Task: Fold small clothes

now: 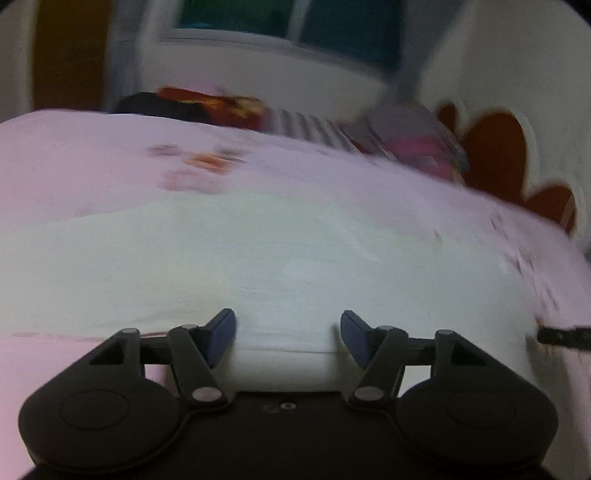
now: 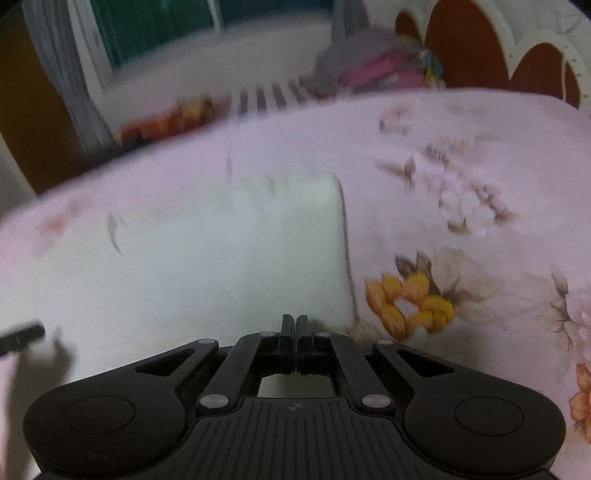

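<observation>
A white garment (image 1: 258,251) lies flat on a pink floral bedsheet (image 1: 92,158). My left gripper (image 1: 287,321) is open, and its blue-padded fingers (image 1: 221,332) straddle the garment's near folded edge without pressing on it. In the right wrist view the same white garment (image 2: 240,258) shows a straight right edge against the sheet (image 2: 461,166). My right gripper (image 2: 295,321) is shut, jaws together, with its tips over the garment's near right corner. Whether any cloth is pinched there does not show. A black part of the other gripper pokes in at each view's side edge (image 1: 561,336) (image 2: 18,338).
At the far side of the bed lie a pile of grey and pink clothes (image 1: 417,144) (image 2: 376,66), a striped cloth (image 1: 310,129) and a red-and-black item (image 1: 207,107). A brown scalloped headboard (image 1: 495,155) (image 2: 469,40) stands to the right. A window (image 1: 295,22) is behind.
</observation>
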The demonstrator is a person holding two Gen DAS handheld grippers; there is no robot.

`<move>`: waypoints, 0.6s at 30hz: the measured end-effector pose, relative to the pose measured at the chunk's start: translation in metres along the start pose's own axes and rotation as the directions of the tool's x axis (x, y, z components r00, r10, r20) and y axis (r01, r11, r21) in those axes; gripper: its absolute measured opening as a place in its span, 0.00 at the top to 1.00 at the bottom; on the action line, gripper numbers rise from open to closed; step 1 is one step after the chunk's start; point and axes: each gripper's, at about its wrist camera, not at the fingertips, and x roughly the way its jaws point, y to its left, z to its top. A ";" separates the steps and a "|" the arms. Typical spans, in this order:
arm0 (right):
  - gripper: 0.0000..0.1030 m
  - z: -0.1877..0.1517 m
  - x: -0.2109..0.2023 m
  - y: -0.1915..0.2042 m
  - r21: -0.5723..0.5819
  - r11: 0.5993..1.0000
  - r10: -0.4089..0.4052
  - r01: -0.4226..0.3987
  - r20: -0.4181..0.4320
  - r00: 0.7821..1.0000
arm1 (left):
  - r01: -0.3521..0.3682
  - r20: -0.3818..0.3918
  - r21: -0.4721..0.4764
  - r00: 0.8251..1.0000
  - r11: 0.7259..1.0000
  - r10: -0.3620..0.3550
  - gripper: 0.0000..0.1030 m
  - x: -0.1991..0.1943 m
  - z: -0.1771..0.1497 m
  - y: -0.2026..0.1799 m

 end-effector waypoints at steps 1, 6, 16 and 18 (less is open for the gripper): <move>0.58 0.000 -0.006 0.004 0.003 1.000 -0.006 0.006 0.022 1.000 | -0.020 0.016 -0.049 1.000 0.999 0.021 0.39 -0.011 -0.002 0.019; 0.34 -0.005 -0.021 0.022 -0.017 1.000 0.022 -0.020 0.094 0.995 | -0.177 0.094 -0.265 0.974 0.948 0.208 0.37 -0.064 -0.022 0.118; 0.57 -0.016 -0.010 0.058 -0.004 0.999 0.051 -0.051 0.055 0.997 | -0.178 0.130 -0.717 0.916 0.674 0.379 0.48 -0.122 -0.050 0.277; 0.57 -0.015 -0.006 0.065 -0.014 0.998 0.054 -0.053 0.051 0.997 | -0.142 0.139 -0.751 0.921 0.645 0.364 0.50 -0.118 -0.048 0.288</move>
